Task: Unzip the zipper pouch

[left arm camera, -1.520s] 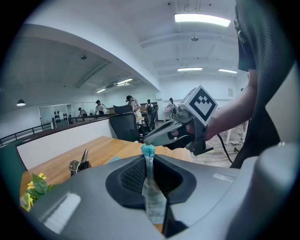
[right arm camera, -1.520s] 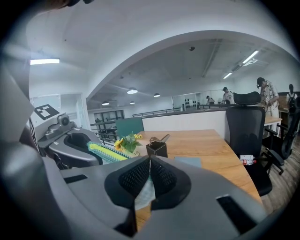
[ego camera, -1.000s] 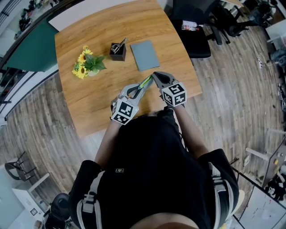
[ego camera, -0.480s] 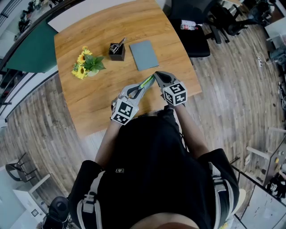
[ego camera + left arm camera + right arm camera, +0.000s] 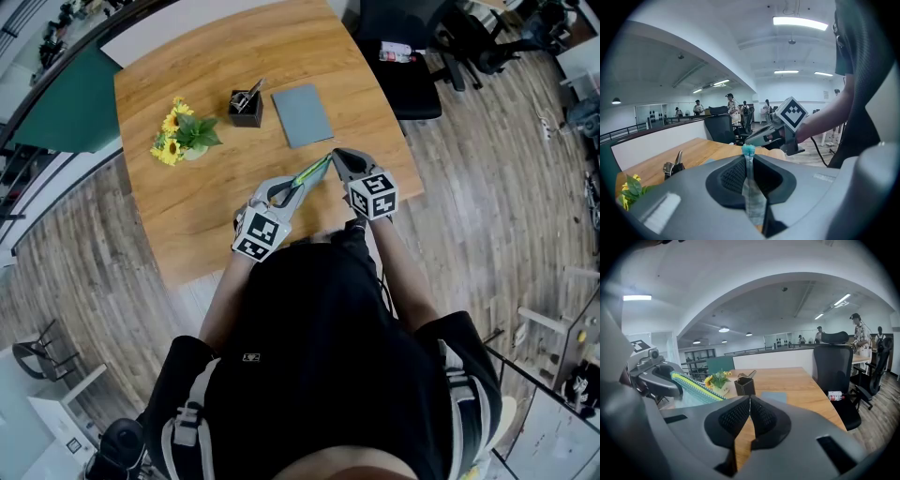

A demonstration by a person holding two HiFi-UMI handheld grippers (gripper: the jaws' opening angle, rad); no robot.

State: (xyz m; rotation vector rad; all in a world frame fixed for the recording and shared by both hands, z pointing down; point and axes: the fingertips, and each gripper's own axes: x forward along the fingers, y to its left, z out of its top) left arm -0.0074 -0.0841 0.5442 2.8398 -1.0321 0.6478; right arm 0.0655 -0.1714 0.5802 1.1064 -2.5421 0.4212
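The zipper pouch [image 5: 307, 174] hangs stretched between both grippers over the near part of the wooden table [image 5: 187, 216]. Its green and yellow zip line faces up. My left gripper [image 5: 284, 194] is shut on one end; grey fabric with a teal tip [image 5: 750, 187] stands pinched between its pads. My right gripper [image 5: 334, 154] meets the pouch's other end with its jaws pressed together, apparently on the zipper pull, which is mostly hidden. In the right gripper view the pouch [image 5: 691, 385] runs from the left gripper [image 5: 656, 376] toward my right gripper [image 5: 750, 399].
A small pot of sunflowers [image 5: 183, 136], a black holder with clips [image 5: 247, 108] and a grey notebook [image 5: 303, 114] sit further back on the table. A black office chair [image 5: 403, 56] stands past the table's far right corner. The table's right edge is just beside the right gripper.
The right gripper has shifted a little to the right, away from the left one, and more of the green zip line shows between them. The left gripper has stayed put.
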